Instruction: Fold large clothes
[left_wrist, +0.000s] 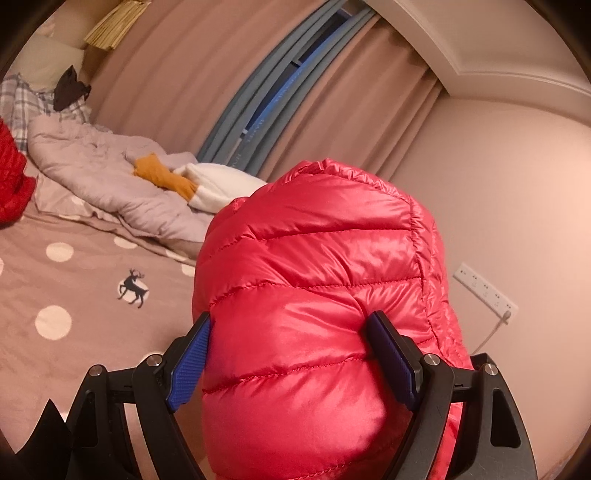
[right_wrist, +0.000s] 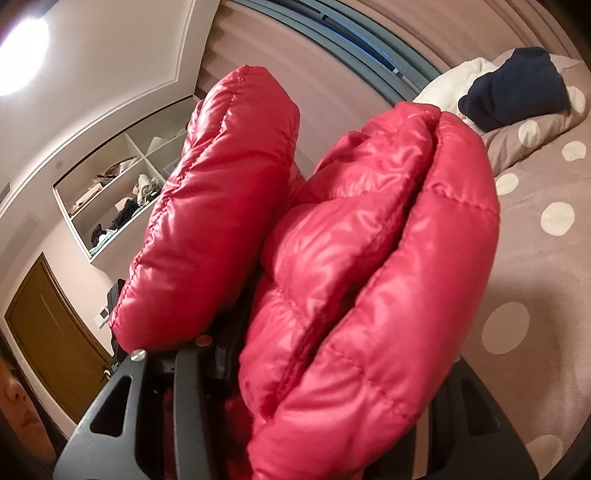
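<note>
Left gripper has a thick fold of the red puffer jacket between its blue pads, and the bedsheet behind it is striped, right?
Not quite: the bedsheet is dotted, with a deer print, as the left wrist view shows. The left gripper does have the red puffer jacket between its blue pads.

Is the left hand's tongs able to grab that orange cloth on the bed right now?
Probably not. The left tongs are already full, clamped on the puffy red jacket, which bulges ahead of them, and the orange cloth lies far across the bed.

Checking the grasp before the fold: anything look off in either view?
Nothing damaged. The red puffer jacket bulges thick between the left gripper pads. In the right wrist view it buries the right gripper's fingertips, so that grip can't be checked.
</note>
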